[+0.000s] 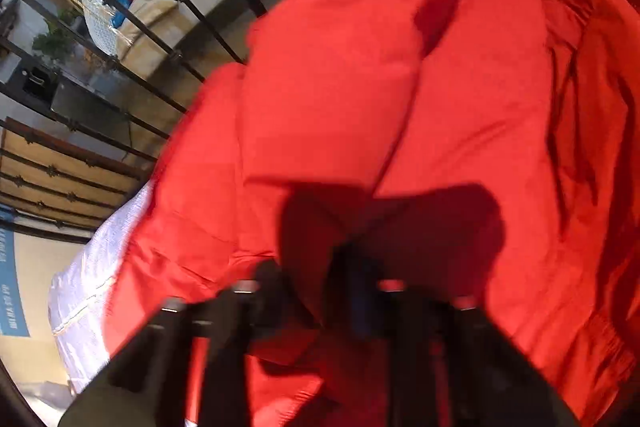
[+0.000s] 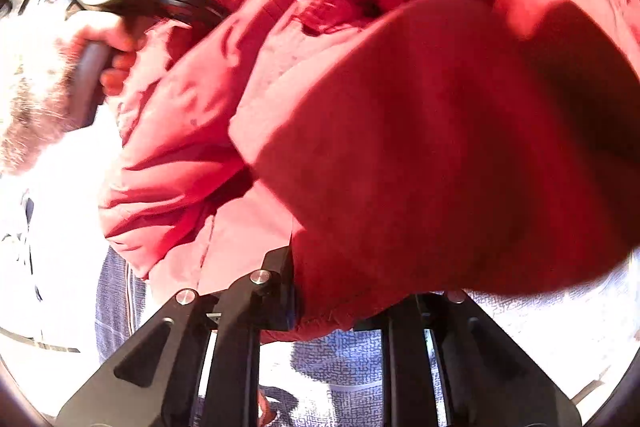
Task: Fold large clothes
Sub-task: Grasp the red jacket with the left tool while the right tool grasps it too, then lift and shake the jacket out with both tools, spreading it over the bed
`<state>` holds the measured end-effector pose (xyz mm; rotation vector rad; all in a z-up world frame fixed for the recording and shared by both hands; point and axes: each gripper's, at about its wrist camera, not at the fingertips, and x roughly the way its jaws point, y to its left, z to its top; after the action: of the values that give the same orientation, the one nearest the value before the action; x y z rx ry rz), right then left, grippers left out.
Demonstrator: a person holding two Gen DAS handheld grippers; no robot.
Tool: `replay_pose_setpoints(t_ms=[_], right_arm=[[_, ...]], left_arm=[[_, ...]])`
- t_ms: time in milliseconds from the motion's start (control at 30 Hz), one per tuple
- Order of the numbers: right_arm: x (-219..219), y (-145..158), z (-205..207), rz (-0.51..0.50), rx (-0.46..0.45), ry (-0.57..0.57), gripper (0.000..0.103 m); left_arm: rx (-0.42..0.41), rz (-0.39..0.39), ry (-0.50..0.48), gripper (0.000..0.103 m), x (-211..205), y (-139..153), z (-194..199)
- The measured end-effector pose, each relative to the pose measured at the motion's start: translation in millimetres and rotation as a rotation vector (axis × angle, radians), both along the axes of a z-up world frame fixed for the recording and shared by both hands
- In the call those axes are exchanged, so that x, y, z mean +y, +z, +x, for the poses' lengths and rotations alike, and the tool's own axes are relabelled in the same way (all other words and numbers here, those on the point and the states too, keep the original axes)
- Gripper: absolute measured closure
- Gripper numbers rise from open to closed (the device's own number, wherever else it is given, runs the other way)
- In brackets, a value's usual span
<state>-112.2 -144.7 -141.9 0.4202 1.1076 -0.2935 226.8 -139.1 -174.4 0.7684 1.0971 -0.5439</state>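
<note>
The red jacket (image 1: 400, 87) fills nearly all the room ahead of the left gripper (image 1: 320, 291), whose jaws are blurred and shadowed with cloth bunched over them; whether they pinch it I cannot tell. Left of those jaws the jacket's edge drops onto a white bed cover (image 1: 84, 291), with black metal bars (image 1: 132, 15) beyond. The right gripper (image 2: 340, 303) has its jaws spread, and a jacket hem drapes over and between them. Up and left of them, a hand (image 2: 108, 51) grips the other tool's handle against the cloth.
</note>
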Motion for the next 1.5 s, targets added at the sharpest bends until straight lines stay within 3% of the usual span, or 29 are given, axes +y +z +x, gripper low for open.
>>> replay_pose_setpoints(t_ms=[67, 167, 233, 333, 467, 533, 667, 733, 800, 833, 933, 1000, 1033, 1067, 1100, 1200, 1267, 1333, 1400, 1500], right_arm=[[7, 11, -1, -0.026, -0.019, 0.015, 0.087], [19, 55, -14, -0.094, -0.103, 0.039, 0.088], [17, 76, -26, -0.106, -0.143, 0.041, 0.089], [19, 125, -49, -0.144, -0.214, 0.077, 0.089], [35, 180, -85, -0.191, -0.301, 0.200, 0.089], [41, 205, -112, -0.199, -0.352, 0.269, 0.089], [27, 252, -158, -0.193, -0.443, 0.390, 0.090], [12, 271, -166, -0.174, -0.477, 0.431, 0.089], [-2, 283, -154, -0.164, -0.521, 0.478, 0.089], [-2, 273, -150, -0.166, -0.532, 0.487, 0.089], [-17, 299, -75, -0.143, -0.591, 0.518, 0.087], [-19, 298, 1, -0.165, -0.544, 0.522, 0.064], [-15, 291, 44, -0.199, -0.467, 0.498, 0.035], [-17, 283, 72, -0.229, -0.384, 0.428, 0.018], [-20, 265, 99, -0.222, -0.303, 0.312, 0.017], [-17, 230, 115, -0.055, -0.268, 0.234, 0.013], [8, 181, 106, 0.014, -0.180, 0.279, 0.010], [31, 136, 90, -0.020, -0.065, 0.331, 0.010], [43, 89, 68, -0.044, 0.060, 0.300, 0.010], [41, 31, 26, 0.006, 0.231, 0.158, 0.010]], left_arm=[[-0.011, -0.016, 0.002, 0.098, 1, 8, -11], [-0.007, -0.154, 0.072, 0.099, 28, 45, -25], [-0.008, -0.322, 0.150, 0.099, 66, 98, -34], [-0.085, -0.442, 0.214, 0.099, 124, 167, -58], [-0.207, -0.591, 0.379, 0.099, 232, 262, -101], [-0.348, -0.619, 0.466, 0.099, 293, 317, -132], [-0.661, -0.558, 0.568, 0.099, 384, 419, -216], [-0.759, -0.547, 0.626, 0.099, 416, 458, -254], [-0.867, -0.499, 0.670, 0.099, 439, 487, -282], [-0.925, -0.463, 0.694, 0.099, 450, 501, -293], [-0.959, -0.427, 0.744, 0.099, 470, 524, -289], [-0.976, -0.347, 0.773, 0.099, 479, 526, -266], [-0.959, -0.287, 0.774, 0.098, 481, 518, -246], [-0.911, -0.227, 0.801, 0.098, 486, 498, -218], [-0.858, -0.202, 0.823, 0.097, 490, 472, -190], [-0.656, -0.098, 0.897, 0.094, 522, 377, -131], [-0.488, -0.087, 0.954, 0.094, 545, 299, -108], [-0.436, -0.005, 0.983, 0.096, 565, 237, -101], [-0.370, 0.035, 0.986, 0.096, 590, 193, -91], [-0.234, 0.024, 1.029, 0.096, 628, 137, -88]])
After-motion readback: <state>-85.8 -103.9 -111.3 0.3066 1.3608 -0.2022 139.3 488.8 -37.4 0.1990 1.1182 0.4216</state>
